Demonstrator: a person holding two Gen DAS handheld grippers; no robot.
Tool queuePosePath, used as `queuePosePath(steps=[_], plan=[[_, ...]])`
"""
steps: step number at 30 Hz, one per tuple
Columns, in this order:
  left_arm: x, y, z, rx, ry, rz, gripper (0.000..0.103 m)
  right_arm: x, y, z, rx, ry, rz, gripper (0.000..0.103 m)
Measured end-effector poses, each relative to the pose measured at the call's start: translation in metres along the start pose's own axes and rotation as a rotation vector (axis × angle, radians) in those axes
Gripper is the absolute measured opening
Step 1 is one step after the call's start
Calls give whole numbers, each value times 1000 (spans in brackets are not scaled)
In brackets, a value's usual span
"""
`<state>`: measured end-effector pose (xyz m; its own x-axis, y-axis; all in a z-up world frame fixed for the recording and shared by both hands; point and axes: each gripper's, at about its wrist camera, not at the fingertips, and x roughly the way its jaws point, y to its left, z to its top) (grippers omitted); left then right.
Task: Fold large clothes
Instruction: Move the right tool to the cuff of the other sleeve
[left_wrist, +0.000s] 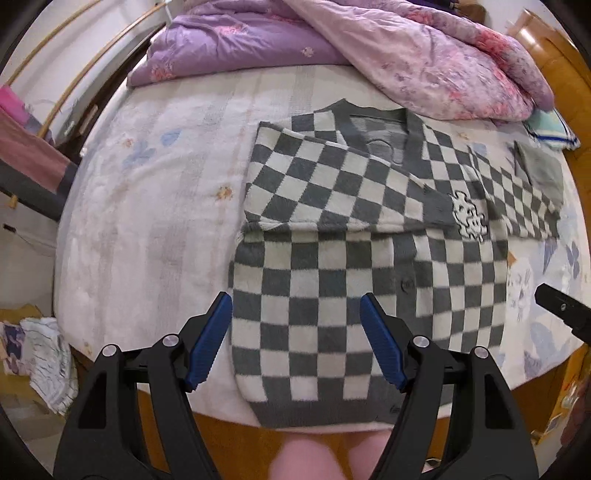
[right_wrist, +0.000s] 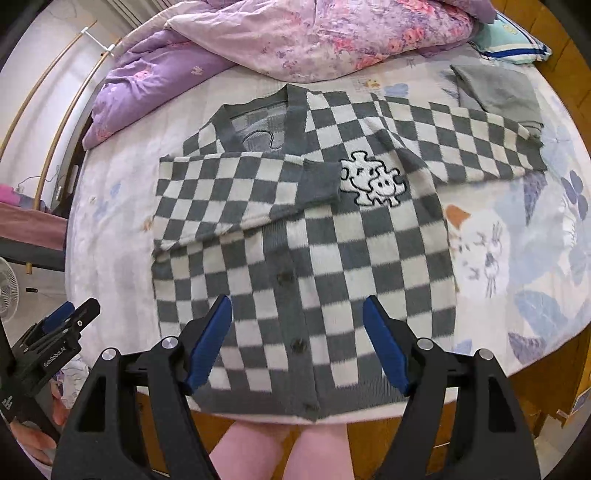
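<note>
A grey-and-white checkered cardigan (left_wrist: 332, 295) (right_wrist: 314, 266) lies face up on the bed, hem at the near edge. Its left sleeve (left_wrist: 332, 184) (right_wrist: 236, 192) is folded across the chest. Its right sleeve (left_wrist: 517, 195) (right_wrist: 461, 140) stretches out to the right. A white puzzle-piece patch (right_wrist: 371, 181) sits on the chest. My left gripper (left_wrist: 295, 339) is open and empty above the hem's left part. My right gripper (right_wrist: 297, 339) is open and empty above the hem's middle. The left gripper also shows in the right wrist view (right_wrist: 70, 314).
A purple quilt (left_wrist: 236, 40) and a pink floral quilt (right_wrist: 325, 33) are heaped at the far side. A folded grey garment (right_wrist: 498, 92) lies at the far right. The wooden bed frame (left_wrist: 229, 435) runs along the near edge. Clothes (left_wrist: 44, 354) lie on the floor left.
</note>
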<state>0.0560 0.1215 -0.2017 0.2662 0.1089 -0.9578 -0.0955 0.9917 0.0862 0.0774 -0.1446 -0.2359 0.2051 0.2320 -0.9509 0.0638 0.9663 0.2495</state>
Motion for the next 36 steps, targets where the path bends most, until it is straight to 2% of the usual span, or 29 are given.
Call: queuePosePath(steps=[10,14,16,20,25,29,33,36], plan=[[-61,-25,-57,104,-110,-24,73,-66,-17,-64,35,-112,-41,70],[-85,-44,-81,140,-138,-94,73,-95,-30,-88,59,-145,-54,70],[-92,-55,-88,171,-146,-103,73,-109,-39,-99,85,-169,-76,72],[-105,-80,-99,210,-161,-146,73,-129,-61,-116,147,-201,-50,73],[-114,-116,-102,268,-185,-173,73,-137,-95,-123,223,-217,-56,75],[-115,-154,-97,318,-206,-153,73,-139,-138,-119,310,-225,-35,81],[-100,-193,-82,333,-191,-140,77,-136,-184,-101,372,-222,-23,82],[-82,-221,-63,312,-167,-147,77,-123,-231,-70,414,-204,7,82]])
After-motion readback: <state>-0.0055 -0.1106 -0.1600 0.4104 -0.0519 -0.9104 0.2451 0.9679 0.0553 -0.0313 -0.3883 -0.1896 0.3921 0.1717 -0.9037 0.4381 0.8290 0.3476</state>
